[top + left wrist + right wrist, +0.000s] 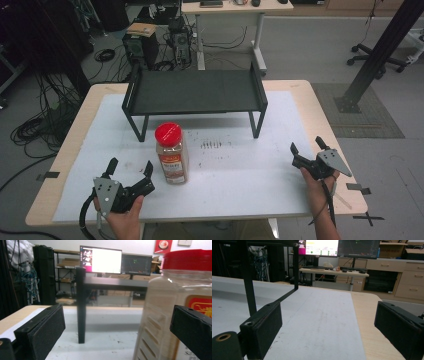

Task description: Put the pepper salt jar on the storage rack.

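A clear jar with a red lid point(171, 154) stands upright on the white mat, in front of the black shelf rack point(194, 93). My left gripper point(129, 168) is open at the near left, just left of the jar. In the left gripper view the jar point(172, 305) looms at the right, partly behind the right jaw, with a rack leg point(81, 307) beyond. My right gripper point(307, 147) is open near the table's right edge, nothing between its jaws. The right gripper view shows the rack's leg point(247, 282) at the left.
The white mat point(235, 165) covers most of the wooden table point(320, 105). Small dark marks point(211, 145) dot the mat's middle. Beyond the table stand a desk point(227, 10), cables and computer cases on the floor. A black post point(380, 50) rises at the right.
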